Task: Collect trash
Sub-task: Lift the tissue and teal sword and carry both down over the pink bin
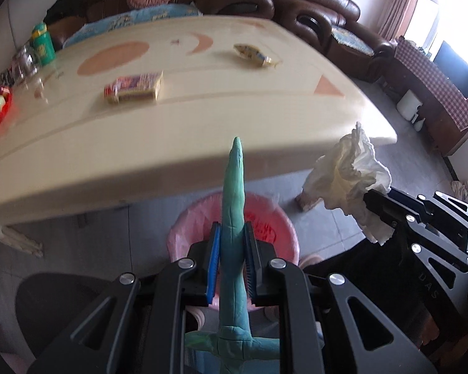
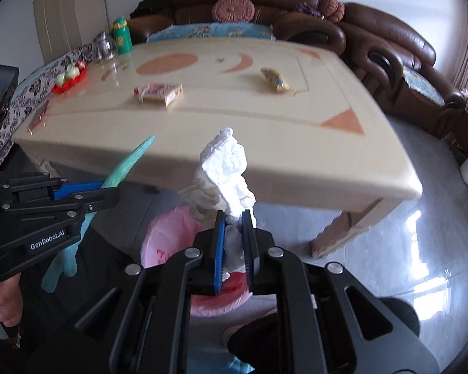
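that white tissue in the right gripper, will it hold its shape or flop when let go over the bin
The crumpled tissue stands upright above the right gripper, so it probably keeps its wad shape. It looks very light and may drift rather than drop straight into the pink-lined bin.

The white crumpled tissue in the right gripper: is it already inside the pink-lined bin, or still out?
Out: the white crumpled tissue is clamped in the right gripper above the pink-lined bin.

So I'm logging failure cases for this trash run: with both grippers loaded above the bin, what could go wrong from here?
1. The right gripper pinches the crumpled tissue only at its lower end, so it may snag on the pads when released.
2. The left gripper holds the long green wrapper mid-length; its tip could catch the rim of the pink-lined bin and fall outside.
3. The snack packet and flat box on the table could be overlooked.
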